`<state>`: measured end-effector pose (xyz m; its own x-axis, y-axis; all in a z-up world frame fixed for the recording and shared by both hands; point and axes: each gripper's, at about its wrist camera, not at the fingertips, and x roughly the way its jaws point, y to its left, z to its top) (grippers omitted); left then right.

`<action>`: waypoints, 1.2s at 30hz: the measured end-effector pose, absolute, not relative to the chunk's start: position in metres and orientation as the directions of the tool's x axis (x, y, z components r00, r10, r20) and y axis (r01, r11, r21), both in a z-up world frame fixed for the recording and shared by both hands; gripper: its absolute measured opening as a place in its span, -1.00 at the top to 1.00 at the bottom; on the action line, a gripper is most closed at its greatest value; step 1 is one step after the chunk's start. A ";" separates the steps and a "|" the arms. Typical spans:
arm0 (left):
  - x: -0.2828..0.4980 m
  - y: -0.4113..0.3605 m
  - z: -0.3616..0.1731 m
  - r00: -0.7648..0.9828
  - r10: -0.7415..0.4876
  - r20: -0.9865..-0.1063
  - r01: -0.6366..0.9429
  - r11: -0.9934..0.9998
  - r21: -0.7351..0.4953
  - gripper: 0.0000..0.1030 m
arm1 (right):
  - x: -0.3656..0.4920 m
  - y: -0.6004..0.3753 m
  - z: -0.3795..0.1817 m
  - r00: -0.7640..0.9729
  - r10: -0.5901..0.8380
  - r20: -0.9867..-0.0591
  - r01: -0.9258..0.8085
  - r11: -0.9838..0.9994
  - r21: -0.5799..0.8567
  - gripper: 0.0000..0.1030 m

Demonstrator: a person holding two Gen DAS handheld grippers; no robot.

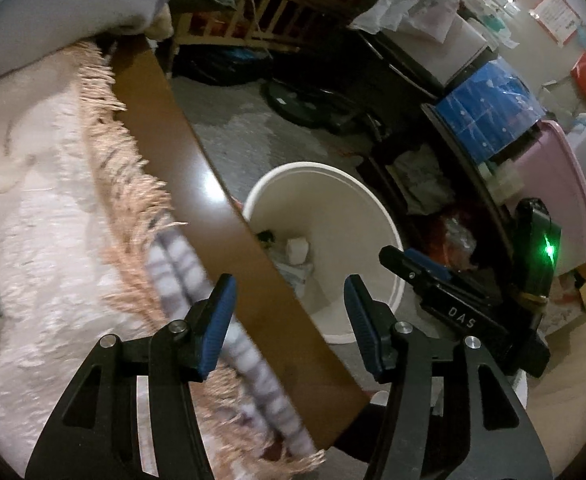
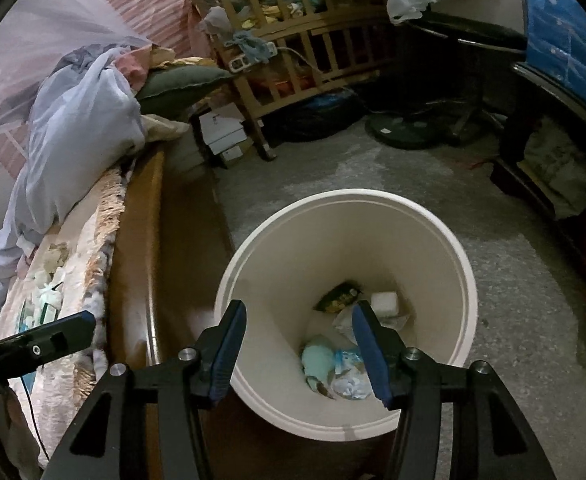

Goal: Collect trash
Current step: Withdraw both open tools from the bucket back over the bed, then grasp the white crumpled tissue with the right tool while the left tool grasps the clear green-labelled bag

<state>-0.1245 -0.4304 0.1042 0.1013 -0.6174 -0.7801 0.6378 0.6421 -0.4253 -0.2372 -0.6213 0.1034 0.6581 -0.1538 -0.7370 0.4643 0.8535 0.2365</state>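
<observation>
A white round trash bin [image 2: 457, 280] stands on the floor beside the bed. Inside lie a dark snack wrapper [image 2: 339, 296], a white block [image 2: 385, 302], a teal wad [image 2: 317, 360] and crumpled blue-white plastic [image 2: 349, 384]. My right gripper [image 2: 299, 354] is open and empty, directly above the bin's mouth. My left gripper [image 1: 289, 324] is open and empty over the brown wooden bed edge [image 1: 197, 184]; the bin [image 1: 373, 208] shows past that edge. Scraps of paper trash [image 2: 45, 300] lie on the bed cover.
A fringed pale blanket [image 1: 53, 220] covers the bed, with a heaped blue quilt [image 2: 77, 132] at its far end. A wooden crib [image 2: 293, 40] stands behind. A dark table with blue and pink bins [image 1: 493, 112] is on the right. A fan base [image 2: 409, 132] sits on the floor.
</observation>
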 end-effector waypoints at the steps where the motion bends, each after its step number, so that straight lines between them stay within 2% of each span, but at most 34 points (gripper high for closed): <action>1: -0.125 -0.428 0.105 0.112 -0.613 -0.782 0.638 0.648 -0.416 -0.06 | -0.236 -0.619 0.103 0.659 -0.149 -0.737 0.459 0.856 0.238 -0.03; 16: -0.133 -0.359 0.121 0.285 -0.530 -0.799 0.602 0.748 -0.281 -0.06 | -0.220 -0.558 0.116 0.691 -0.098 -0.716 0.343 0.916 0.206 -0.05; 36: -0.113 -0.223 0.125 0.402 -0.424 -0.812 0.443 0.866 -0.233 -0.06 | -0.167 -0.431 0.127 0.691 0.063 -0.720 0.107 0.976 0.188 -0.12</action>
